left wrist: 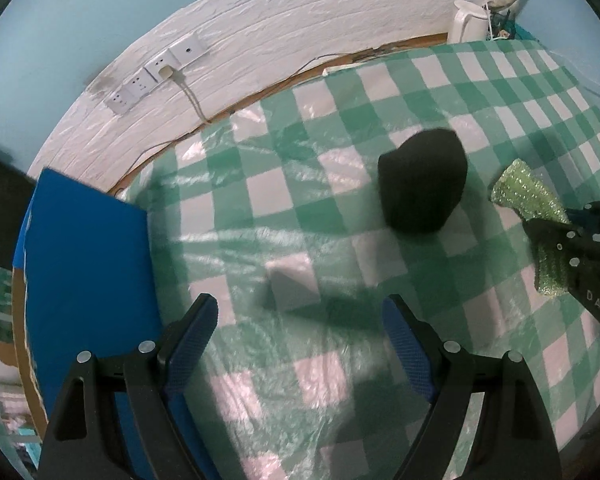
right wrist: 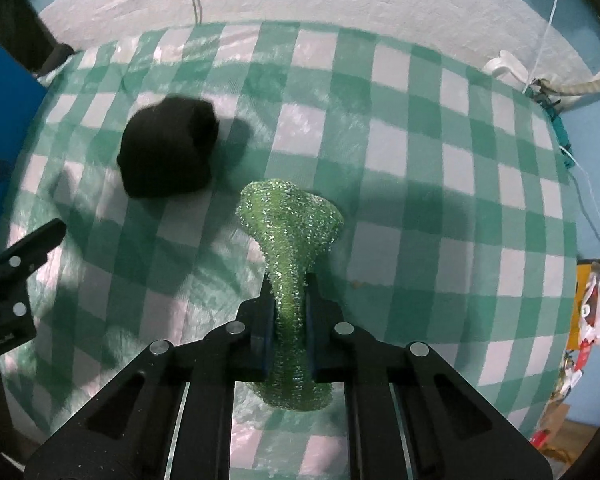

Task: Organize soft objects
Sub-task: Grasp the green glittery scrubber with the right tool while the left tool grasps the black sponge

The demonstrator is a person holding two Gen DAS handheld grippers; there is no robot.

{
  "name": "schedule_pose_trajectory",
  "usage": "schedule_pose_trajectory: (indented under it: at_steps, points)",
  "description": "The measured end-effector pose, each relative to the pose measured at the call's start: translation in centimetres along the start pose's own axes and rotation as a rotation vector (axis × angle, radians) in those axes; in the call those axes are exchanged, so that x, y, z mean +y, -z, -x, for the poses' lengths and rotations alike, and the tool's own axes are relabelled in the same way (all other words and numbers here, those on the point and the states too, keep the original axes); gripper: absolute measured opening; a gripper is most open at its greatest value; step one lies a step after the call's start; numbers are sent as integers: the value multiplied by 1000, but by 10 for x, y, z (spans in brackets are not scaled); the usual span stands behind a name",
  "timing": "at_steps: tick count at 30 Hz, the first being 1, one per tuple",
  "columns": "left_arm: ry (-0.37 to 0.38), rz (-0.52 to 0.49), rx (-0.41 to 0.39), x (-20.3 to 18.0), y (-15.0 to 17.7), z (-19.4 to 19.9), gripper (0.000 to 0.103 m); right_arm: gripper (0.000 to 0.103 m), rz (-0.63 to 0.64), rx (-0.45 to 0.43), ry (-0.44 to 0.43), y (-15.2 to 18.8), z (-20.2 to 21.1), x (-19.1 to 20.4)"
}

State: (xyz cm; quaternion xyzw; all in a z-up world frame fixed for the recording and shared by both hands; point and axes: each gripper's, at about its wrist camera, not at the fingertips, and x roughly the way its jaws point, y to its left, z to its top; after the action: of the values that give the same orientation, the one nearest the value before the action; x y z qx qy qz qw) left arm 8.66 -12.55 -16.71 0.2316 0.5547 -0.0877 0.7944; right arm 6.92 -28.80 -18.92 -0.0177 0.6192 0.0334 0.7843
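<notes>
while one green scrubber [right wrist: 290,240] pinched, one black bundle [right wrist: 168,152] loose

my left gripper [left wrist: 300,320] hangs over the green-and-white checked cloth [left wrist: 500,92] with its blue-padded fingers [left wrist: 190,344] spread wide and nothing between them. ahead and to the right lies a black fuzzy lump [left wrist: 422,184], resting on the cloth. just right of it, a sparkly green scrubber [left wrist: 528,196] is pinched in my right gripper [left wrist: 580,240], which enters from the frame's edge. a blue board [left wrist: 88,264] lies at my left, beside the cloth. on the white wall behind sit sockets [left wrist: 156,72] with one plug in.
</notes>
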Motion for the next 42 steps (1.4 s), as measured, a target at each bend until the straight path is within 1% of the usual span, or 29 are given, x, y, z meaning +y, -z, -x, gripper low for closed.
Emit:
schedule_pose_trajectory:
  at_steps: [1,6,9,13,17,20,24,26,32,34,35,36,38,42]
  points:
    - [2,-3,-3,-1,-2,0,86,10,-4,-7,3,-10,-2,-2]
    - [-4,-30,-20,-11,-13,2,86,10,-34,-42,-4,-21,7,-14]
    - [36,-40,-34,-19,-22,6,88,10,-53,-60,-15,-26,14,-19]
    - [80,-84,-49,-34,-36,8,88,10,-61,-78,-22,-34,18,-30]
    - [88,-123,-49,-45,-48,2,88,10,-71,-79,-23,-30,20,-31]
    - [107,-116,-34,-49,-54,-4,88,10,-83,-75,-22,-24,25,-27]
    - [159,-104,-30,-56,-60,-10,88,10,-97,-74,-22,-22,26,-30]
    - [163,-102,-25,-60,-64,-15,88,10,-100,-74,-23,-22,26,-30]
    - [135,-144,-37,-71,-71,-23,87,10,-98,-70,-29,-22,26,-29]
    - [125,-143,-46,-72,-72,-25,81,10,-99,-68,-30,-22,25,-29]
    - [126,-141,-50,-72,-72,-25,74,10,-99,-68,-29,-22,25,-30]
    - [132,-136,-52,-71,-72,-26,64,10,-99,-68,-28,-23,25,-30]
    - [143,-129,-45,-69,-72,-29,52,10,-98,-69,-28,-23,25,-29]
    - [162,-128,-55,-69,-68,-25,42,10,-92,-70,-29,-22,26,-27]
